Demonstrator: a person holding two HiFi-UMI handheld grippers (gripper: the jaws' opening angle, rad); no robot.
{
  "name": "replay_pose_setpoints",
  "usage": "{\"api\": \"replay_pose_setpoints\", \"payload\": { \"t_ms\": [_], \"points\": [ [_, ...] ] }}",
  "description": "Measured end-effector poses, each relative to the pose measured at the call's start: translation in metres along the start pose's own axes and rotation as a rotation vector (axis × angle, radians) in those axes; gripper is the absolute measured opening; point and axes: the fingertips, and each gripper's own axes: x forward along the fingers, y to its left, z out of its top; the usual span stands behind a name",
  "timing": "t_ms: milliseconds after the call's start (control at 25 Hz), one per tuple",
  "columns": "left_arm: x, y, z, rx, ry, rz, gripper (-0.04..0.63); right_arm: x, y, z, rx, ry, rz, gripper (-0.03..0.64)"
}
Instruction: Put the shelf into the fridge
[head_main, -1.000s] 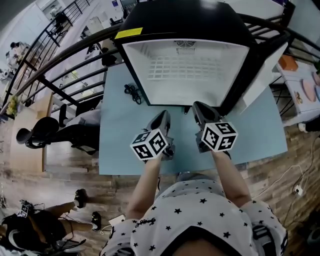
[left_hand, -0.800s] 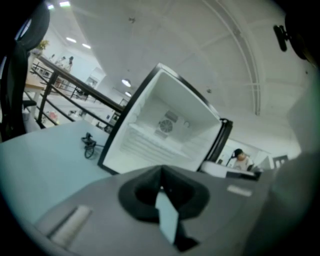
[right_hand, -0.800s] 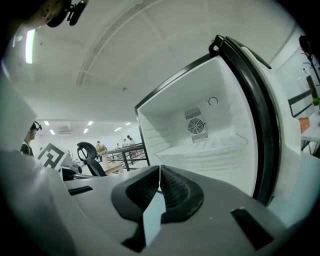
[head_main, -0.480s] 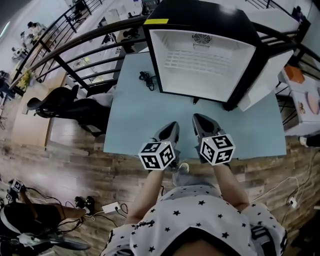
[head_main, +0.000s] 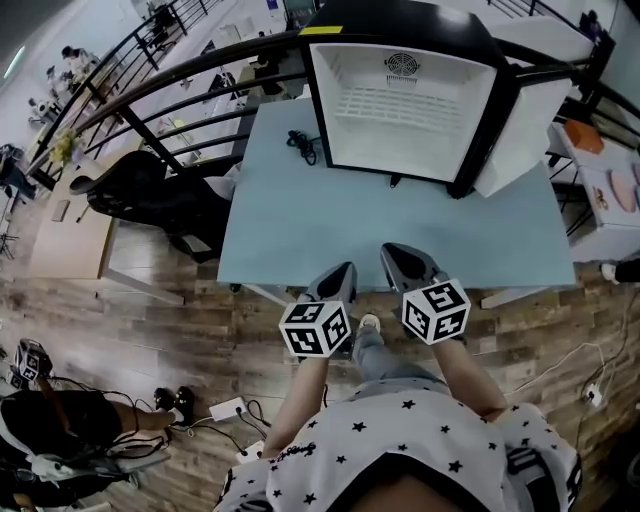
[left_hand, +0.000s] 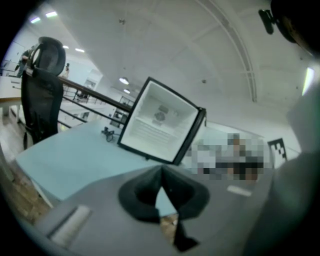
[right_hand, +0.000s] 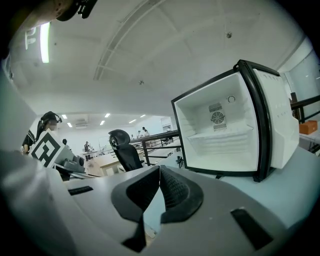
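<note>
The small black fridge (head_main: 400, 20) stands open at the far end of the light blue table (head_main: 300, 230). A white wire shelf (head_main: 400, 100) lies level inside it, about halfway up; the same shelf (right_hand: 220, 137) shows in the right gripper view below the round fan grille. My left gripper (head_main: 340, 272) and right gripper (head_main: 395, 252) hover side by side over the table's near edge, well short of the fridge. Both are shut with nothing between the jaws, and the tips meet in the left gripper view (left_hand: 161, 170) and the right gripper view (right_hand: 159, 170).
The fridge's white door (head_main: 515, 150) hangs open on the right. A black cable (head_main: 300, 145) lies on the table left of the fridge. A black office chair (head_main: 150, 195) stands left of the table by a dark railing (head_main: 180, 100). Cables run over the wood floor.
Both grippers have drawn back from just in front of the fridge to the table's near edge. The fridge now sits farther off in the head view. The jaws stayed shut.
</note>
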Motion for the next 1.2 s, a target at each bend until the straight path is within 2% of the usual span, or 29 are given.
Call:
{"api": "replay_pose_setpoints", "payload": {
  "t_ms": [360, 520, 600, 880, 1200],
  "points": [
    [-0.038, 0.016, -0.013, 0.004, -0.025, 0.040, 0.005, -0.007, 0.042, -0.016, -0.025, 0.013, 0.053, 0.021],
    [-0.043, 0.013, -0.005, 0.030, -0.021, 0.017, 0.005, -0.007, 0.044, -0.005, -0.013, -0.026, 0.042, 0.021],
    [-0.045, 0.013, -0.005, 0.019, -0.027, 0.012, 0.005, -0.009, 0.044, -0.007, 0.001, -0.033, 0.036, 0.021],
    [-0.050, 0.014, -0.011, -0.007, -0.025, 0.019, 0.005, -0.022, 0.048, -0.019, -0.024, -0.011, 0.019, 0.020],
    [-0.055, 0.008, -0.015, -0.008, -0.032, 0.029, 0.005, -0.031, 0.052, -0.023, -0.024, -0.008, 0.041, 0.020]
  ]
}}
